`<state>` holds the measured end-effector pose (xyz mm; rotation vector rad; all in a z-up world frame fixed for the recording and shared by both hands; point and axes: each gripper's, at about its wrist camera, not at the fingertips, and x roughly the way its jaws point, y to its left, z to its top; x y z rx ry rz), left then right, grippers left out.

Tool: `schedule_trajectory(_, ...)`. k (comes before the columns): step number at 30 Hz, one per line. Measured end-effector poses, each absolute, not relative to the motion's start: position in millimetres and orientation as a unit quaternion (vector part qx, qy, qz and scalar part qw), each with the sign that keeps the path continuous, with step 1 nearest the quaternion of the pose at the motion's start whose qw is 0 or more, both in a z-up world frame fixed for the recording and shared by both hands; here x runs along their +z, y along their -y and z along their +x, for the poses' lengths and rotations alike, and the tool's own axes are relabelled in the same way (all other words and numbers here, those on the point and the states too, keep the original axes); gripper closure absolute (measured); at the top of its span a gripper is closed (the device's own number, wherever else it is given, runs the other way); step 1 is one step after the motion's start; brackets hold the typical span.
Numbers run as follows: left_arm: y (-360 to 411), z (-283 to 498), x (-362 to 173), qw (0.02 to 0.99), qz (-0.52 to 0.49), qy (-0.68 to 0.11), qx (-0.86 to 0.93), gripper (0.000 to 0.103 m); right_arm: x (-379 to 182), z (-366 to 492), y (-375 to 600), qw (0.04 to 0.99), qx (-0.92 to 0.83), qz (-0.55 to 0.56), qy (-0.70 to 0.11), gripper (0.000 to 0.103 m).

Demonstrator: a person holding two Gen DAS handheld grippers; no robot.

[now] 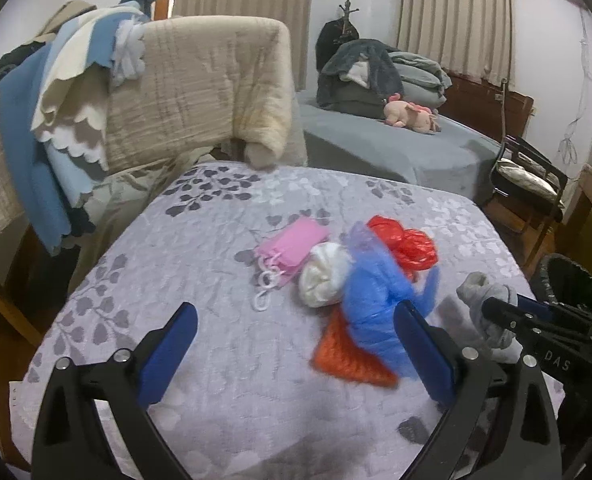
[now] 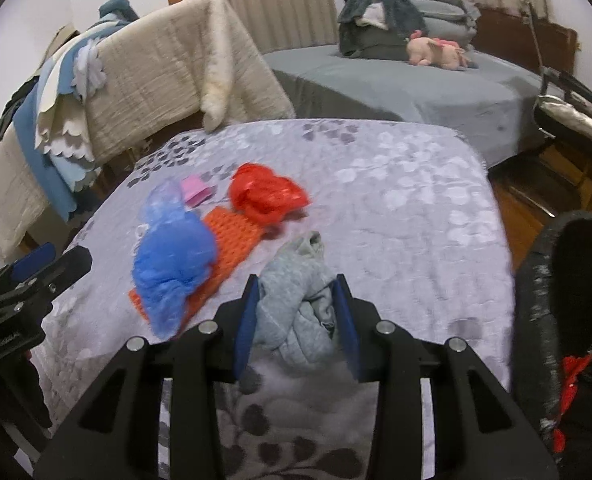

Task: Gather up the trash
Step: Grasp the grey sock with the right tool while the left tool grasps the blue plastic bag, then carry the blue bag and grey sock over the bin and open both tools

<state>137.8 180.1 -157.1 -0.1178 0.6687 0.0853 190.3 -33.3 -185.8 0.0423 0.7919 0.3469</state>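
On the table's lilac leaf-print cloth lie a blue plastic bag, a red plastic bag, a white wad, an orange knit mat and a pink pouch. My left gripper is open and empty, its right finger beside the blue bag. My right gripper is shut on a grey crumpled cloth, just above the table; it also shows in the left wrist view. The blue bag, red bag and mat lie to its left.
A black bin with red trash inside stands at the table's right edge. A chair draped with beige and blue cloths stands behind the table. A grey bed with a pink plush toy lies beyond. A black chair stands at right.
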Motion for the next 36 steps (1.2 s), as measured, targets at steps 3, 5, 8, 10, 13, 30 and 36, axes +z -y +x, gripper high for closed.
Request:
schedule_trajectory(3, -169, 144, -158, 0.942, -0.062, -0.33, 0.029, 0.007, -185, 192, 45, 0.91, 0.158, 0.023, -0.383, 0.067)
schedule_trajectory(5, -161, 149, -160, 0.941, -0.062, -0.331, 0.023, 0.008, -184, 191, 50, 0.912, 0.153, 0.019, -0.381, 0.067)
schedule_trajectory(8, -151, 155, -162, 0.941, -0.06, -0.333, 0.017, 0.008, -184, 189, 56, 0.913, 0.148, 0.016, -0.38, 0.067)
schedule_trajectory(10, -144, 162, -165, 0.939, -0.06, -0.337, 0.016, 0.009, -184, 188, 60, 0.913, 0.146, 0.015, -0.38, 0.067)
schedule_trajectory(13, -139, 170, -172, 0.936, -0.062, -0.347, 0.016, 0.012, -183, 187, 65, 0.913, 0.143, 0.017, -0.381, 0.067)
schedule_trajectory(30, -123, 172, -182, 0.929, -0.08, -0.361, -0.007, 0.063, -180, 183, 77, 0.915, 0.14, 0.021, -0.378, 0.067)
schedule_trajectory(36, -119, 160, -165, 0.936, -0.086, -0.341, -0.007, 0.067, -172, 179, 76, 0.917, 0.145, 0.021, -0.372, 0.067)
